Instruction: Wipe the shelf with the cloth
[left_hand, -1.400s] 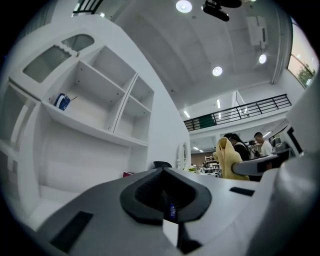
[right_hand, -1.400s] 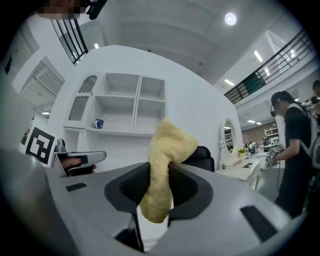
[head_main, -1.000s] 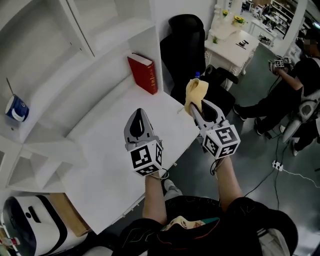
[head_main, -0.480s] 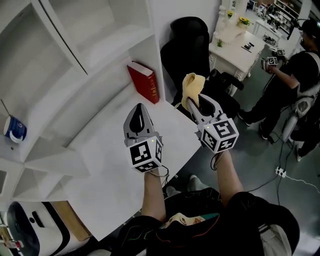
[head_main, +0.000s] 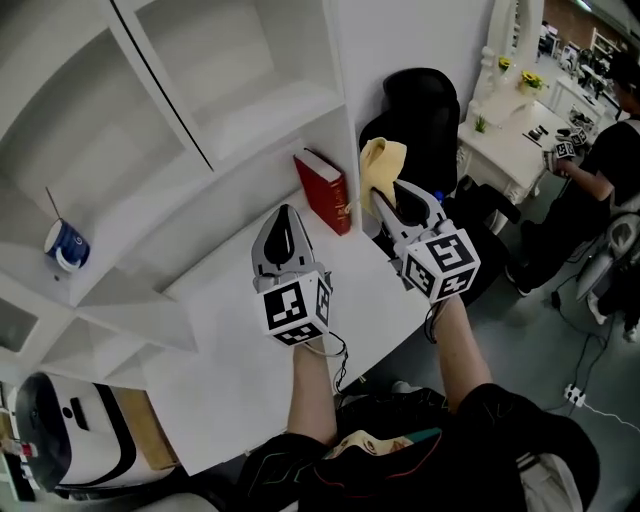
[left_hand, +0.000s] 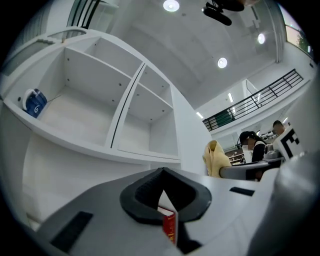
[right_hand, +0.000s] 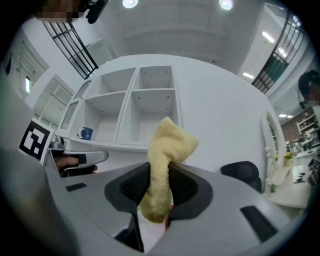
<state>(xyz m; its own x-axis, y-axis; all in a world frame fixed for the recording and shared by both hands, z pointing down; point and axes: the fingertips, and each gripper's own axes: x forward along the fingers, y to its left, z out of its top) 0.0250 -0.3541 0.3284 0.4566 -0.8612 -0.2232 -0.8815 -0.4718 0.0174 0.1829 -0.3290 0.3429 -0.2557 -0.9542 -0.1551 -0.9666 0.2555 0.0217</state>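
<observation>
A yellow cloth (head_main: 381, 163) (right_hand: 167, 145) hangs pinched in my right gripper (head_main: 385, 200) (right_hand: 159, 172), which is shut on it and held above the desk's right end, just right of a red book (head_main: 323, 190). The cloth (left_hand: 214, 157) also shows at the right of the left gripper view. My left gripper (head_main: 284, 215) (left_hand: 163, 175) is shut with nothing in it and hovers over the white desk top (head_main: 230, 340), pointing at the book (left_hand: 170, 227). The white shelf unit (head_main: 250, 120) (right_hand: 150, 90) (left_hand: 90, 125) rises behind, with two open compartments.
A blue mug (head_main: 66, 243) (left_hand: 35, 102) (right_hand: 87, 133) stands on the shelf's left end. A black chair (head_main: 425, 100) is right of the shelf unit. Farther right are a white dresser (head_main: 520, 130) and a person (head_main: 610, 150). A white appliance (head_main: 70, 440) stands at lower left.
Both grippers have moved forward over the desk toward the shelf unit. The cloth now sits close beside the red book, and the compartments fill more of the view.
</observation>
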